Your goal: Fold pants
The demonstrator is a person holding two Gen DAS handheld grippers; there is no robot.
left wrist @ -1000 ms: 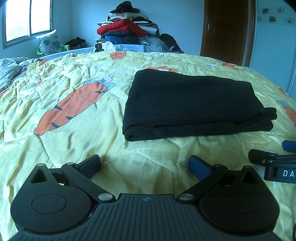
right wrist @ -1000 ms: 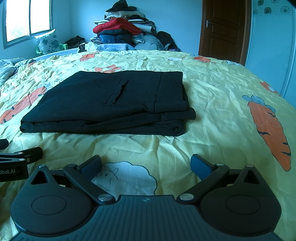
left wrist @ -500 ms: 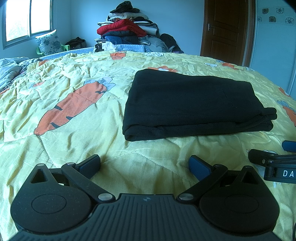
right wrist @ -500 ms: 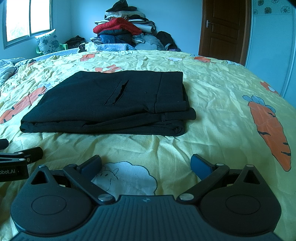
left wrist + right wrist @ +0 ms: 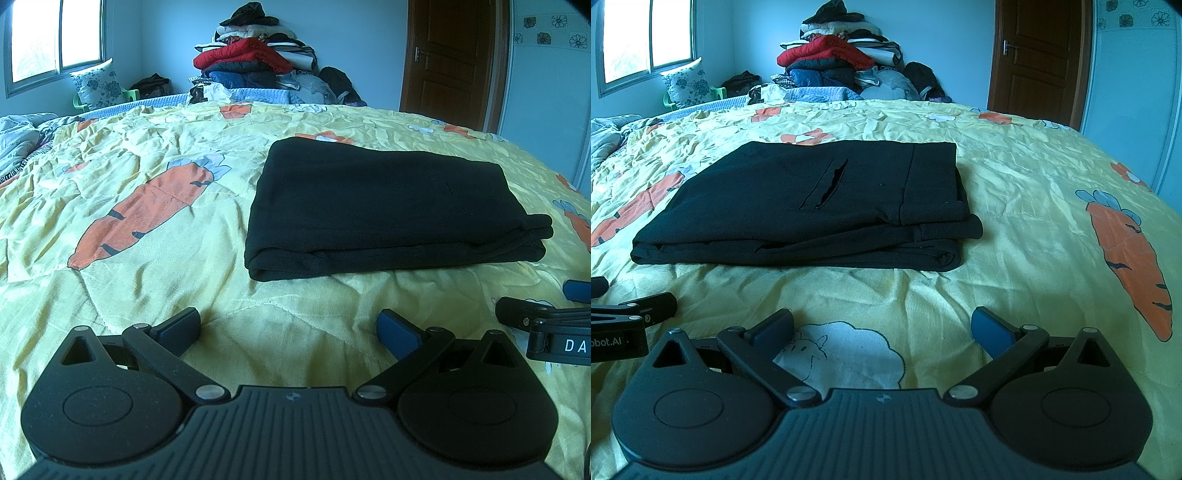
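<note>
The black pants [image 5: 388, 206] lie folded into a flat rectangle on the yellow carrot-print bedspread [image 5: 147, 147]. In the right wrist view the pants [image 5: 812, 206] show a pocket slit on top and stacked layers at the right end. My left gripper [image 5: 288, 326] is open and empty, low over the bedspread, short of the pants' near edge. My right gripper [image 5: 882, 326] is open and empty, also short of the pants. Each gripper shows at the other view's edge: the right one [image 5: 554, 325] and the left one [image 5: 624, 321].
A tall pile of clothes [image 5: 255, 62] stands past the far end of the bed. A brown door [image 5: 450, 59] is at the back right. A window [image 5: 55, 37] and a floral pillow [image 5: 98, 86] are at the back left.
</note>
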